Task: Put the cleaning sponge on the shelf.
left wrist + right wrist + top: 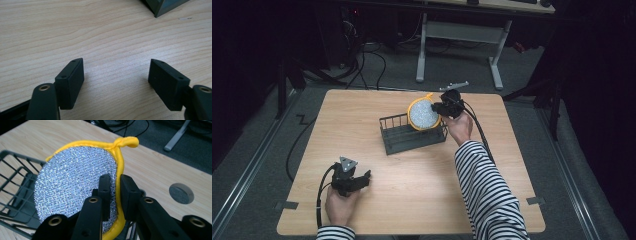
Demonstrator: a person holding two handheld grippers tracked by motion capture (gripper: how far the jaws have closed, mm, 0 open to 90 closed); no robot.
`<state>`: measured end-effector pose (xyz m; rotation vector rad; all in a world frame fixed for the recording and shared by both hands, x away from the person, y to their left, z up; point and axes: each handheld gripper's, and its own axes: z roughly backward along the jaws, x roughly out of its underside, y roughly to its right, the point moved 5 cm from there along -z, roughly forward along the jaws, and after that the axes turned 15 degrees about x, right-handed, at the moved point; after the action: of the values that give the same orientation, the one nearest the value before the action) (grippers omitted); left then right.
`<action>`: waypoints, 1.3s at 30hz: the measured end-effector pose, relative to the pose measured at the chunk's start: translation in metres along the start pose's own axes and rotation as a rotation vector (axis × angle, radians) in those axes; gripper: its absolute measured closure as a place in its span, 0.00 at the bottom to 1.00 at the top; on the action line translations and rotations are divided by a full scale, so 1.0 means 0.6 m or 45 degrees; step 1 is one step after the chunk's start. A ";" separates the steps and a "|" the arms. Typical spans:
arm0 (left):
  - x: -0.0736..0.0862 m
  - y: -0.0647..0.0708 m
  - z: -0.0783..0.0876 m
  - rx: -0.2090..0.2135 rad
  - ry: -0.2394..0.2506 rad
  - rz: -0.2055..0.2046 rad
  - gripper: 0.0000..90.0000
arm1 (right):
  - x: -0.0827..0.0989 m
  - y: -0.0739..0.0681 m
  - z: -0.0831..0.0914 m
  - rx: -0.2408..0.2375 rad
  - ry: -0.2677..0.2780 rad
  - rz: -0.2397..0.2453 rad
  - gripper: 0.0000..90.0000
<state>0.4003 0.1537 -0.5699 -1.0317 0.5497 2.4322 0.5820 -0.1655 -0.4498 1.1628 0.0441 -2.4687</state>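
1. The right gripper (115,195) has its jaws pinched on the edge of a round scouring pad (75,185), one jaw on the silver mesh face and the other behind the yellow rim.
2. The pad (424,114) stands on edge, roughly upright, with its knotted yellow hanging loop (126,142) at the top, away from the jaws.
3. It sits at the right end of a dark wire rack (409,135) near the middle of the wooden table (362,115). Its lower edge seems to be inside or just over the rack; I cannot tell whether it touches the rack floor.
4. The relation that matters: the pad's flat face lines up with the rack's slots directly beneath, so the next move is likely straight up or down.
5. The left gripper (362,178) lies well apart near the table's front edge, jaws spread wide and empty over bare wood (115,75), with a rack corner (165,6) far ahead. The right hand (460,127) is clearly nearer.
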 end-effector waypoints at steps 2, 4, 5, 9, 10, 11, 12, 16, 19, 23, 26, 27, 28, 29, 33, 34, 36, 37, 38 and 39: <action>0.000 0.000 0.000 -0.001 0.000 -0.001 0.33 | 0.005 0.001 -0.003 -0.008 -0.014 -0.001 0.89; 0.000 0.000 0.000 0.000 0.000 -0.001 0.33 | 0.008 0.003 -0.003 -0.024 -0.024 -0.009 0.89; 0.000 0.000 0.000 0.000 0.000 -0.001 0.33 | 0.008 0.003 -0.003 -0.024 -0.024 -0.009 0.89; 0.000 0.000 0.000 0.000 0.000 -0.001 0.33 | 0.016 0.004 -0.004 -0.048 -0.081 0.007 0.89; 0.000 0.000 0.000 0.000 0.000 -0.001 0.33 | 0.017 0.004 -0.005 -0.049 -0.085 0.012 0.89; 0.000 0.000 0.000 0.000 0.000 -0.001 0.33 | 0.019 0.003 -0.005 -0.053 -0.097 0.009 0.89; 0.000 0.000 0.000 0.000 0.000 -0.001 0.33 | 0.021 0.002 -0.006 -0.058 -0.100 0.009 0.89; 0.000 0.000 0.000 0.000 0.000 0.000 0.33 | 0.026 0.000 -0.006 -0.075 -0.119 -0.013 0.84; 0.000 0.000 0.000 0.001 0.000 0.000 0.33 | 0.028 0.001 -0.007 -0.072 -0.124 -0.027 0.74; 0.000 0.000 0.000 0.002 -0.002 0.000 0.33 | 0.032 0.004 -0.005 -0.079 -0.122 -0.053 0.60; 0.000 0.000 0.000 0.001 0.000 0.000 0.33 | 0.031 0.001 0.006 -0.070 -0.102 -0.056 0.51; 0.000 0.000 0.000 0.001 0.000 0.000 0.33 | 0.031 0.001 0.006 -0.070 -0.102 -0.056 0.51; 0.000 0.000 0.000 0.001 0.000 0.000 0.33 | 0.030 0.001 0.009 -0.065 -0.101 -0.053 0.50; 0.000 0.000 0.000 0.001 0.000 0.000 0.33 | 0.029 0.002 0.013 -0.063 -0.091 -0.048 0.49; 0.000 0.000 0.000 0.002 0.000 0.000 0.33 | 0.025 0.007 0.029 -0.053 -0.056 -0.067 0.49; 0.000 0.000 0.000 0.002 0.001 0.000 0.33 | 0.025 0.010 0.033 -0.048 -0.045 -0.065 0.49; 0.000 0.000 0.000 0.002 0.000 0.000 0.33 | 0.026 0.018 0.047 -0.040 -0.021 -0.084 0.50; 0.000 0.000 0.000 0.003 0.000 0.000 0.33 | 0.026 0.018 0.047 -0.040 -0.021 -0.084 0.50; 0.000 0.000 0.000 0.003 0.001 0.000 0.33 | 0.027 0.020 0.051 -0.034 -0.018 -0.087 0.50; 0.000 0.000 0.000 0.003 0.001 0.000 0.33 | 0.029 0.023 0.056 -0.031 -0.014 -0.088 0.50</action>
<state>0.4004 0.1537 -0.5699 -1.0317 0.5524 2.4310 0.5529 -0.1909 -0.4389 1.1558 0.1127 -2.5269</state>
